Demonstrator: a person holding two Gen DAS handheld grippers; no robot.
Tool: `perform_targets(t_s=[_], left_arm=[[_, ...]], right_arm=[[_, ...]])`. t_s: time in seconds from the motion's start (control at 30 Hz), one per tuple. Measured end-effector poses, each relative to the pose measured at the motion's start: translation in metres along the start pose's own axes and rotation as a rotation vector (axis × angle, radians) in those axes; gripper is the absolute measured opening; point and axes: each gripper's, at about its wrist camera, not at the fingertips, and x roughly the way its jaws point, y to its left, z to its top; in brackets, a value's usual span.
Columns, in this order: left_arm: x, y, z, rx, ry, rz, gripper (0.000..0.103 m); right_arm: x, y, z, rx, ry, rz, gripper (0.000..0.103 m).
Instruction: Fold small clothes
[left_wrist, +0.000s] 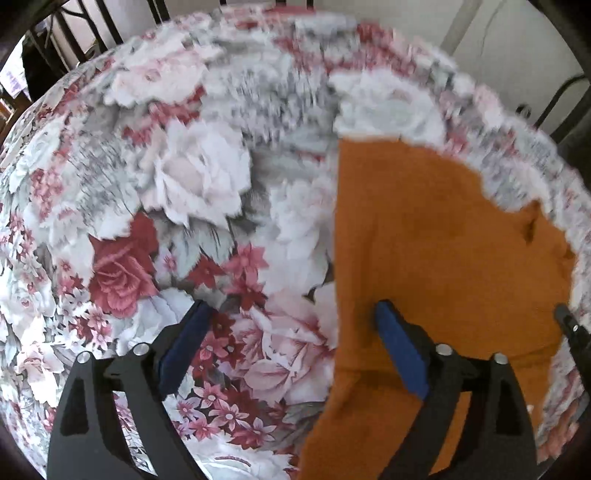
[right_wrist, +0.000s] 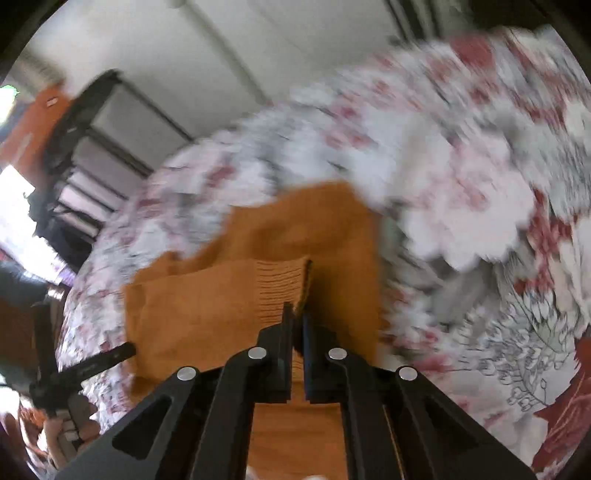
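An orange knit garment (left_wrist: 436, 236) lies on the flowered tablecloth (left_wrist: 177, 177), at the right of the left wrist view. My left gripper (left_wrist: 291, 314) points down with its jaws wide open. Its left finger (left_wrist: 192, 332) hangs over bare cloth, and its right finger (left_wrist: 395, 336) is over the garment just inside its left edge. Nothing is pinched between them. In the right wrist view my right gripper (right_wrist: 295, 314) is shut on the ribbed edge (right_wrist: 280, 288) of the orange garment (right_wrist: 280, 229), which folds up ahead of the fingers.
The round table's edge curves along the top and right, with black metal chairs (left_wrist: 92, 33) beyond it. The right gripper's tip (left_wrist: 570, 328) shows at the garment's right side. A hand (right_wrist: 62, 435) holds the left gripper (right_wrist: 92, 363) at the lower left.
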Motion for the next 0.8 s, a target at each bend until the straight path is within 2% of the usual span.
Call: perform_targets(t_s=[0.1,0.17,0.2,0.23,0.3,0.33,0.37,0.4,0.47,0.57,0.63,0.7,0.77,0.8], left_arm=[[0.003,0.002,0.001,-0.003,0.004,0.007,0.092],[-0.011,0.01,0.004,-0.037,-0.039,-0.021,0.091],[-0.018,0.013,0.006,-0.047,-0.067,-0.036,0.09],[-0.024,0.014,0.008,-0.05,-0.093,-0.043,0.09],[-0.019,0.012,0.01,-0.024,-0.081,-0.007,0.09],[-0.006,0.005,0.008,0.007,-0.027,0.039,0.092],[0.008,0.003,0.005,0.024,0.023,0.054,0.094],[0.014,0.003,0.002,0.018,0.036,0.054,0.095],[0.006,0.003,0.006,0.016,0.016,0.057,0.094],[-0.033,-0.005,0.007,0.046,-0.109,-0.011,0.092],[-0.043,-0.014,0.004,0.088,-0.128,-0.053,0.093],[-0.029,-0.026,-0.002,0.151,-0.07,-0.029,0.096],[0.01,-0.039,-0.016,0.235,0.075,0.051,0.099],[0.017,-0.041,-0.02,0.246,0.1,0.064,0.099]], right_arm=[[-0.01,0.007,0.003,-0.003,-0.035,-0.012,0.009],[-0.032,0.025,0.006,-0.077,-0.136,-0.039,0.01],[-0.037,0.032,0.007,-0.11,-0.156,-0.025,0.01],[-0.037,0.041,0.008,-0.146,-0.153,0.0,0.01],[-0.026,0.049,0.006,-0.183,-0.099,0.013,0.011],[-0.011,0.047,0.001,-0.199,-0.029,-0.005,0.027],[0.006,0.042,-0.004,-0.206,0.051,-0.037,0.034],[0.018,0.037,-0.01,-0.204,0.102,-0.055,0.032],[0.014,0.042,-0.013,-0.209,0.07,-0.078,0.03],[-0.012,0.067,-0.012,-0.262,-0.002,-0.053,0.039],[-0.016,0.078,-0.017,-0.286,-0.001,-0.038,0.058],[0.0,0.084,-0.027,-0.335,0.071,-0.058,0.06],[0.026,0.073,-0.044,-0.349,0.183,-0.113,0.061],[0.029,0.069,-0.048,-0.348,0.183,-0.113,0.061]])
